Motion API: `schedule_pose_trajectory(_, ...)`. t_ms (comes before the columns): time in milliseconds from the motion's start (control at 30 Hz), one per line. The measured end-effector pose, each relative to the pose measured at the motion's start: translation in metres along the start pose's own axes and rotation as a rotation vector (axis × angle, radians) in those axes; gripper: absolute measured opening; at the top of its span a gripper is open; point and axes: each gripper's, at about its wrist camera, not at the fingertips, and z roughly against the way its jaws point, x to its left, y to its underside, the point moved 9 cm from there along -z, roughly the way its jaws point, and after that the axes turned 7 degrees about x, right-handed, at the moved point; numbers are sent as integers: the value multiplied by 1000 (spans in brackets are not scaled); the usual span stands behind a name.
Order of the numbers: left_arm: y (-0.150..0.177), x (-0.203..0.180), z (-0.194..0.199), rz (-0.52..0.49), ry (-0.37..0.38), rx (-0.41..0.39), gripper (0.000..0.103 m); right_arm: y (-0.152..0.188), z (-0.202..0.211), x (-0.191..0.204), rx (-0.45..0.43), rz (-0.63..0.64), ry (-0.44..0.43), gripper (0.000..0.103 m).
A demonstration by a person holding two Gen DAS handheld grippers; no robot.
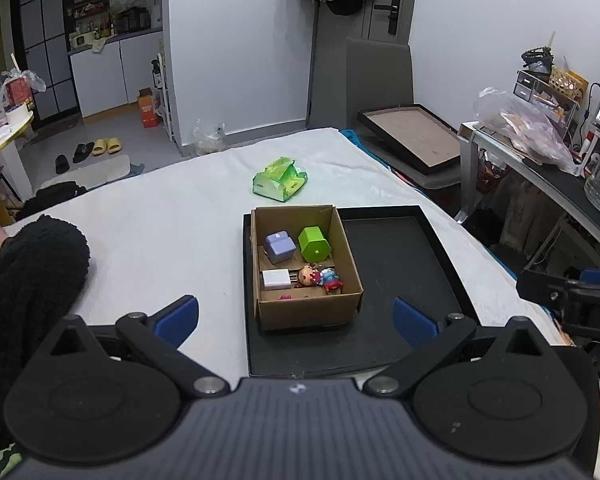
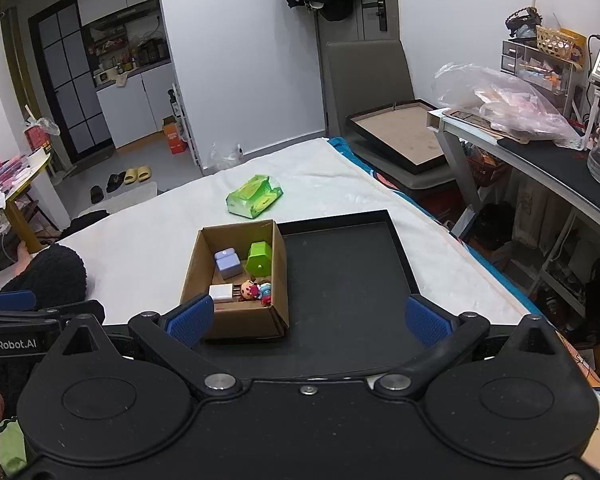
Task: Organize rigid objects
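Right now I count four things inside my cardboard box point(image 1: 306, 304): one lilac cube point(image 1: 279, 247), one green block point(image 1: 314, 243), one white charger point(image 1: 275, 279) and one small doll point(image 1: 319, 277) lying on its side. A pink scrap at the near wall is too small for me to name. The box sits in the left part of one black tray point(image 1: 404, 276) on the white bed cover point(image 1: 160, 216). One green tissue pack point(image 1: 280, 181) lies beyond the tray, well apart. My left gripper point(image 1: 296, 320) and right gripper point(image 2: 307, 318) both hang wide open and hold nothing. A dark fleecy sleeve point(image 1: 32, 272) is cut off at left.
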Motion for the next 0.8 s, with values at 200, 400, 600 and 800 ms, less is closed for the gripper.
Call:
schedule_pose_trajectory(200, 2, -4, -2, -7, -1, 1, 102, 1, 1, -3, -2, -14, -12, 103)
schedule_pose_trajectory(400, 5, -8, -5, -11, 2, 10, 102, 3, 1, -5, -6, -18, -9, 103)
schedule_pose_trajectory(600, 8, -10, -7, -9, 0, 16, 102, 6, 0, -6, 2, -20, -4, 103)
schedule_pose_trajectory(800, 10, -10, -10, -4, 3, 24, 102, 9, 0, -6, 4, -21, -7, 103)
